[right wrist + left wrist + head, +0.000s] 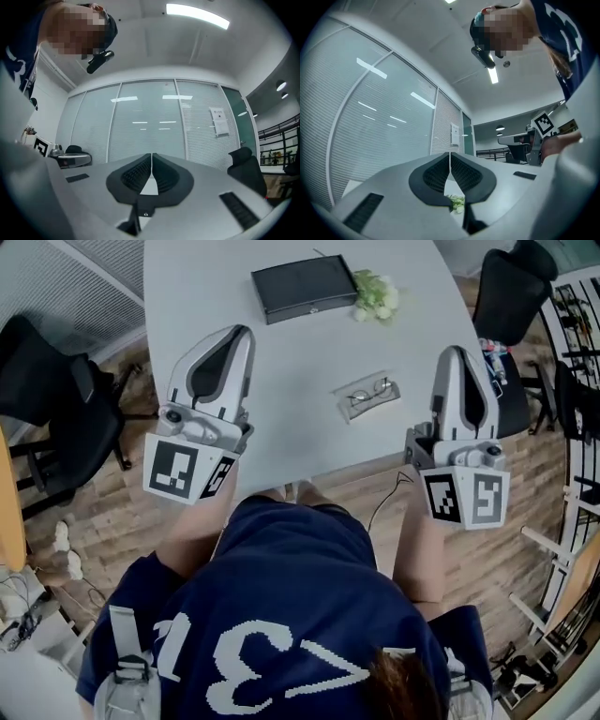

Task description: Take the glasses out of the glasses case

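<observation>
a pale desk [291, 427] on a wood floor [525, 474], black chairs [47, 362] around it, bears glasses [368, 395] and a dark case [304, 287]; the left gripper [246, 331] and right gripper [457, 351] keep their fingers pressed together on nothing.

- Pale grey table [281, 418]: the tips of your left claw [242, 331] and right claw [455, 352] are both over it, and its near edge runs under their rear ends.
- Glasses case [349, 412]: pale, shallow and open, flat on the table between your claws, closer to the right claw and just left of it.
- Glasses [368, 395]: lying in that case.
- Dark flat box [305, 287]: lid down, ahead of your left claw's tip and off to its right, well apart.
- Green-white flower bunch [375, 296]: against the box's right end, ahead-left of your right claw.
</observation>
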### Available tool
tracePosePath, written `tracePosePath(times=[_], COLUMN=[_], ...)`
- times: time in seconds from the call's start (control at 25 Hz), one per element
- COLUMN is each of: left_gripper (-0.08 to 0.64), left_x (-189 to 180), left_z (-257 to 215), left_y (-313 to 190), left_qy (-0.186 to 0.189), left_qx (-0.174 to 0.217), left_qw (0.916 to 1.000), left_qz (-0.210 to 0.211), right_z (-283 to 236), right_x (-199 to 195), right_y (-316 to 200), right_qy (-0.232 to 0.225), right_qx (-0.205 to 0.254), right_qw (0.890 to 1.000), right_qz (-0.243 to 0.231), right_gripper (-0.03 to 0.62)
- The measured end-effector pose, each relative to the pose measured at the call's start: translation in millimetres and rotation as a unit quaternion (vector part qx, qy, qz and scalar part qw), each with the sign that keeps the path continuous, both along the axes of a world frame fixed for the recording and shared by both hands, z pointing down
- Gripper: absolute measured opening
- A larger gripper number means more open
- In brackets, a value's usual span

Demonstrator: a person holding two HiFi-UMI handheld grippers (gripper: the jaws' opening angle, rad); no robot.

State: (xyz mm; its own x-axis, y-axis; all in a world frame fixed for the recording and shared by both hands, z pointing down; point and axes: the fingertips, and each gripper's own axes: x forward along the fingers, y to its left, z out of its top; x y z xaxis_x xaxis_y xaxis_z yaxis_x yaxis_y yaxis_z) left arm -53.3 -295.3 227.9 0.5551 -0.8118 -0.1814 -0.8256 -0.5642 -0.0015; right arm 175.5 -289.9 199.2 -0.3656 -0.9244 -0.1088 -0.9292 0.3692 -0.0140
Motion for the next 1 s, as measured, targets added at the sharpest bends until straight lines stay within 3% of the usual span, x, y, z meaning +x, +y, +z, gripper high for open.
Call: tracePosePath(times=[0.16,0.28,0.4,0.52,0.68,0.8,0.84,0.92,1.0], left_gripper=[0.023,0.023,0.023,0.023,0.023,0.023,0.023,0.023,0.023], left_x=[26,38,47,51,56,56,56,54,51], left_z=[18,35,52,68,85,96,99,103,105], left_y=[-6,-10,-13,-14,-15,-14,-13,-12,-11], left_qy=[0.002,0.002,0.0,-0.002,-0.003,-0.007,-0.007,-0.008,-0.009], left_qx=[-0.021,-0.04,-0.06,-0.078,-0.099,-0.111,-0.115,-0.121,-0.124], left_qw=[0.9993,0.9981,0.9966,0.9949,0.9927,0.9914,0.991,0.9905,0.9904], left_qz=[0.031,0.045,0.056,0.064,0.07,0.069,0.067,0.064,0.061], right_z=[48,102,159,216,285,330,344,367,382], right_x=[11,18,26,26,27,26,25,24,24], right_y=[-3,-8,-8,-2,5,8,9,12,14], right_qy=[0.041,0.078,0.12,0.174,0.264,0.347,0.378,0.448,0.513], right_qx=[-0.072,-0.138,-0.206,-0.268,-0.333,-0.354,-0.356,-0.353,-0.341], right_qw=[0.996,0.986,0.969,0.941,0.893,0.846,0.827,0.781,0.732], right_qz=[-0.025,-0.049,-0.069,-0.106,-0.151,-0.196,-0.216,-0.255,-0.291], right_gripper=[0.028,0.028,0.029,0.029,0.029,0.031,0.038,0.124,0.124])
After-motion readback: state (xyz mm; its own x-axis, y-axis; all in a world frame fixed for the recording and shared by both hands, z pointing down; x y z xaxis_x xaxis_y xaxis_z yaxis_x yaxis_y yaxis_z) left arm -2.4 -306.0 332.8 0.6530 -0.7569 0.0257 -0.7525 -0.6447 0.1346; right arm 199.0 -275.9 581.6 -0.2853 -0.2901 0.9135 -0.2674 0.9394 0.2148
